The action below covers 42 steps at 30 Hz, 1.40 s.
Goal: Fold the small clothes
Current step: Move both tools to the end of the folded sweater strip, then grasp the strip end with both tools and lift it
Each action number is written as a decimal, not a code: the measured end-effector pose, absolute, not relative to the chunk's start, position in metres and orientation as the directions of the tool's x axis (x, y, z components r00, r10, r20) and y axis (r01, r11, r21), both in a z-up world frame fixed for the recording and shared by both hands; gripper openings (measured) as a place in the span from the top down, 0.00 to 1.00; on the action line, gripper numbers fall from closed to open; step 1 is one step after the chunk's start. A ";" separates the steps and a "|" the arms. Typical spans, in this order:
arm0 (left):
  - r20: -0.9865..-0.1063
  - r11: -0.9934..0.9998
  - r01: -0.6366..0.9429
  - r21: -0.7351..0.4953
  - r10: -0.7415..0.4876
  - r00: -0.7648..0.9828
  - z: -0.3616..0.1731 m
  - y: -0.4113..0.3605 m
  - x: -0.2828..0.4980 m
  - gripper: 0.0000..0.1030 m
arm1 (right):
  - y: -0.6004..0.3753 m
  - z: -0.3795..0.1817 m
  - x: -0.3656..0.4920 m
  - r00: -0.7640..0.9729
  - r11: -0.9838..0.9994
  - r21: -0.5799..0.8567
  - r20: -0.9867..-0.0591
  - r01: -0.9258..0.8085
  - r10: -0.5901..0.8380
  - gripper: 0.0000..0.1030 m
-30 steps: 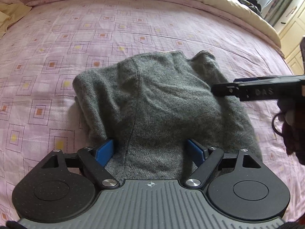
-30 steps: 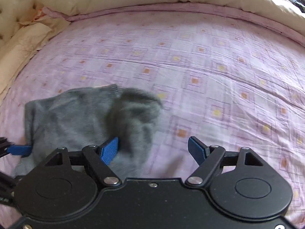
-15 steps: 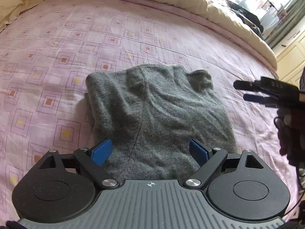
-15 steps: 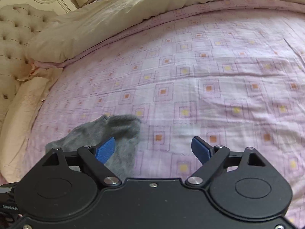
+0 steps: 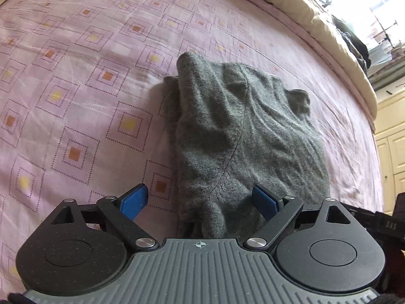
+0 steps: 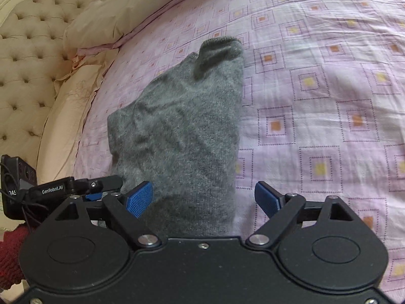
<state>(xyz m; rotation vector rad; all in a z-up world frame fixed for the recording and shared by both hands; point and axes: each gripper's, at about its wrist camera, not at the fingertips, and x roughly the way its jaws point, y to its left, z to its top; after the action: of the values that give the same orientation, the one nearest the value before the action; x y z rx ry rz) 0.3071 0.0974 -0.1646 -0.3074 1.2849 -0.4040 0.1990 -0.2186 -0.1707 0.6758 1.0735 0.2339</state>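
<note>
Grey sweater point(image 5: 243, 136) lies before both open grippers

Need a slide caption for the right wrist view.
Open right gripper poised over near end of folded grey knit garment on pink patterned bedspread; left gripper alongside.

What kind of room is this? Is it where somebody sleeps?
Most likely a bedroom. A pink patterned bedsheet covers a bed, with a tufted cream headboard and a pillow at one end. A grey sweater lies on it.
</note>
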 end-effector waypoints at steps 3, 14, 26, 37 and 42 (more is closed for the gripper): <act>-0.846 0.870 0.124 -0.478 -0.494 0.199 -0.173 0.088 0.320 0.13 | -0.214 -0.174 0.212 0.471 0.780 0.614 -0.726 0.118 0.500 0.14; -0.794 0.807 0.131 -0.575 -0.590 0.145 -0.184 0.078 0.316 0.02 | -0.211 -0.189 0.288 0.460 0.739 0.669 -0.682 0.078 0.569 0.00; -0.751 0.758 0.043 -0.651 -0.651 0.113 -0.192 0.087 0.299 0.07 | -0.214 -0.190 0.286 0.446 0.732 0.674 -0.686 0.094 0.574 0.31; -0.714 0.708 0.126 -0.695 -0.700 -0.007 -0.195 0.086 0.287 0.75 | -0.213 -0.167 0.259 0.441 0.781 0.608 -0.747 0.146 0.499 0.57; -0.718 0.702 0.172 -0.691 -0.694 -0.049 -0.185 0.067 0.249 0.75 | -0.227 -0.160 0.207 0.425 0.792 0.588 -0.767 0.163 0.481 0.57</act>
<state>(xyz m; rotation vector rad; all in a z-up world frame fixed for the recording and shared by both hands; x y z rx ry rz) 0.2492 0.0668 -0.1851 -0.4583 1.4607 -0.7434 0.2075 -0.2267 -0.1604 0.6597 1.1355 0.2180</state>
